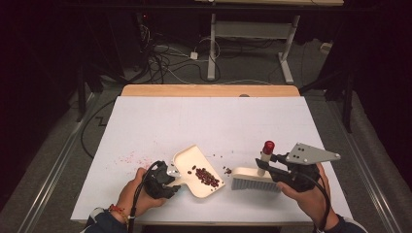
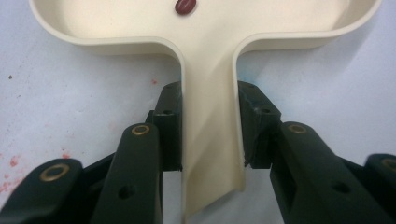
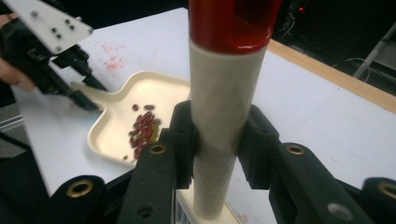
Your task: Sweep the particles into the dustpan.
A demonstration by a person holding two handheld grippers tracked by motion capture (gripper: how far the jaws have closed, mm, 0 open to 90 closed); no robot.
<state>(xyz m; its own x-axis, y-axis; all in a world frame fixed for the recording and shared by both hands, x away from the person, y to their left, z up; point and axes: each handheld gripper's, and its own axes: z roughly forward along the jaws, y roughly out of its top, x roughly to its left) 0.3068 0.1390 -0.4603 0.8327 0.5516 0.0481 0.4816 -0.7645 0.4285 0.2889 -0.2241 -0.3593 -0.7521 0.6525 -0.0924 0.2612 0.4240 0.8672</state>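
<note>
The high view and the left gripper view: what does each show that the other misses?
High view alone: the cream brush with a red-capped handle, the right claw clamping it, and a few dark red beans loose on the white table. Left gripper view alone: the black pads pressed on both sides of the handle. Both: the cream plastic dustpan holding beans, gripped by the left claw.

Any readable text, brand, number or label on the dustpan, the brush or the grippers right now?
None can be read. The cream dustpan, the brush with its red-capped handle, and both the left gripper and right gripper are plain. The grey plate bears only screw holes.
</note>
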